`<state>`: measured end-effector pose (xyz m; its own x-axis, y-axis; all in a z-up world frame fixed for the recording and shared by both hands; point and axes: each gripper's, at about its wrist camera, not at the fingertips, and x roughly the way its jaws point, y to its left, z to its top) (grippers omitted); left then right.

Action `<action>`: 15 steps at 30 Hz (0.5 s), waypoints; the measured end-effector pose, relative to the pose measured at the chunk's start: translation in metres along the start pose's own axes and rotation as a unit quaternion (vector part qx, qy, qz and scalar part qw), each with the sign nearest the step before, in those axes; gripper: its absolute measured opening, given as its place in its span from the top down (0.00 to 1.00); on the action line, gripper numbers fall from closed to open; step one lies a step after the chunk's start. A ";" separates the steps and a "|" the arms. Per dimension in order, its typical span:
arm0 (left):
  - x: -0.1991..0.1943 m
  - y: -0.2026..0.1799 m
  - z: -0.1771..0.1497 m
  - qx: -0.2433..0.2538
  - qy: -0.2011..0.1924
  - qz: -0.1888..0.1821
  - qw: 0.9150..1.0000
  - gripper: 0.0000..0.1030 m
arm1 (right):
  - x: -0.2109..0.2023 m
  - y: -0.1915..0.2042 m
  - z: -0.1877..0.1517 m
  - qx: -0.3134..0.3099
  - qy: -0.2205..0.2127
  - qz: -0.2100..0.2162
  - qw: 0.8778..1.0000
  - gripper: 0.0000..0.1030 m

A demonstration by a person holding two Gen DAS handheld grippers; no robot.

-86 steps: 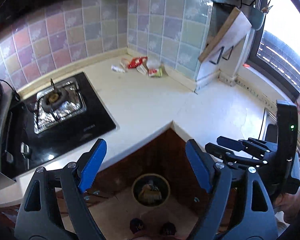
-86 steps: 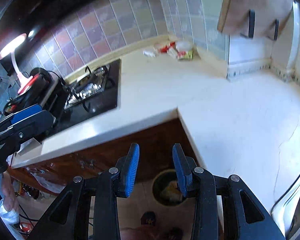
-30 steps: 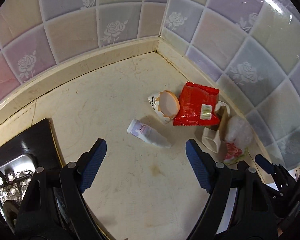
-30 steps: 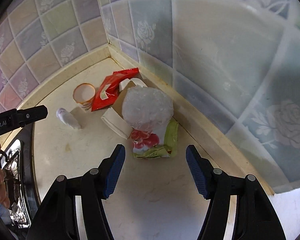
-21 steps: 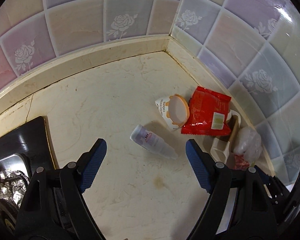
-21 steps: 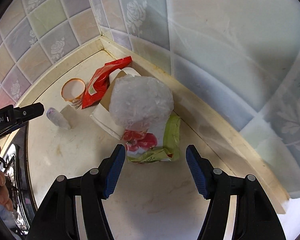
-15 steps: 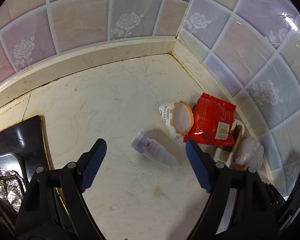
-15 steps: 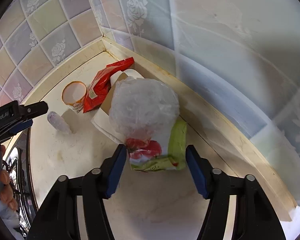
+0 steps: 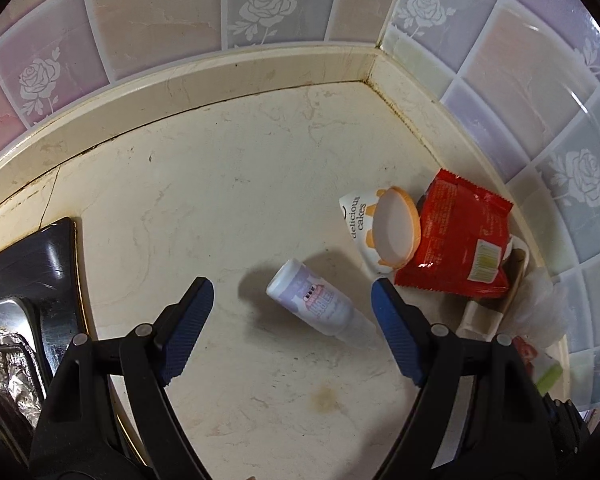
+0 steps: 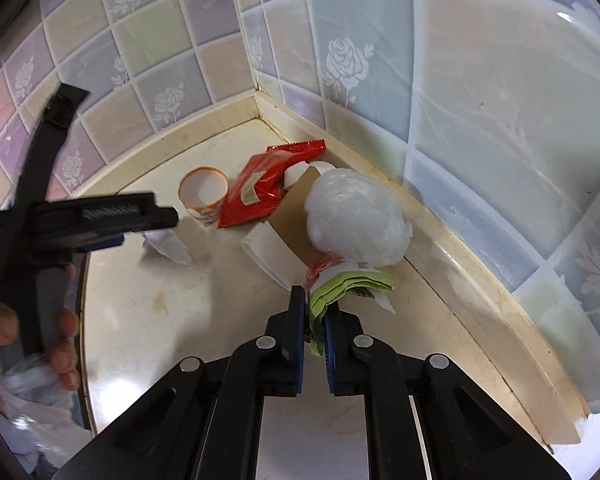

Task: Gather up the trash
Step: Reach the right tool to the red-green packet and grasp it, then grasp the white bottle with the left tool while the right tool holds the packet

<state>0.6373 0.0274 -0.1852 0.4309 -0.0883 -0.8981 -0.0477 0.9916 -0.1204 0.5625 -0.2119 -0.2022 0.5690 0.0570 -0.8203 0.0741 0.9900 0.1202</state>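
Trash lies in the tiled corner of a cream countertop (image 9: 228, 208). My left gripper (image 9: 290, 300) is open, and a small white bottle (image 9: 320, 304) lies on its side between the blue fingers, untouched. A paper cake cup (image 9: 384, 232) and a red wrapper (image 9: 460, 232) lie just beyond. My right gripper (image 10: 315, 320) is shut on the green and red snack packet (image 10: 340, 284), pinching its near edge. A clear crumpled plastic bag (image 10: 356, 216) rests on the packet and on a white carton (image 10: 276, 248). The red wrapper (image 10: 268, 184) and the cup (image 10: 202, 192) sit behind.
A black stove top (image 9: 24, 280) with foil lies at the left edge. Tiled walls (image 10: 460, 100) close the corner on two sides. In the right wrist view a hand (image 10: 4, 328) holds the left gripper (image 10: 100, 220), with a plastic bag (image 10: 36, 420) below.
My right gripper closed from wide open onto the green and red packet's edge. My left gripper sank closer to the counter, so the small bottle now lies between its open fingers.
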 end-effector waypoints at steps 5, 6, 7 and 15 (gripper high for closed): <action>0.006 -0.001 -0.002 0.009 0.007 0.013 1.000 0.48 | -0.009 -0.004 0.000 0.010 -0.004 0.004 1.000 0.93; 0.007 0.000 -0.002 0.009 0.009 0.013 1.000 0.52 | -0.010 -0.005 0.000 0.010 -0.004 0.004 1.000 0.93; 0.007 0.000 -0.003 0.009 0.010 0.013 1.000 0.58 | -0.011 -0.005 0.000 0.011 -0.005 0.005 1.000 0.93; 0.002 0.008 -0.011 0.003 0.018 0.013 1.000 0.58 | -0.012 -0.006 -0.001 0.016 0.000 0.017 1.000 0.93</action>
<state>0.6279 0.0342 -0.1927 0.3976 -0.0662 -0.9152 -0.0527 0.9941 -0.0948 0.5539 -0.2179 -0.1936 0.5709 0.0914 -0.8159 0.0803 0.9828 0.1663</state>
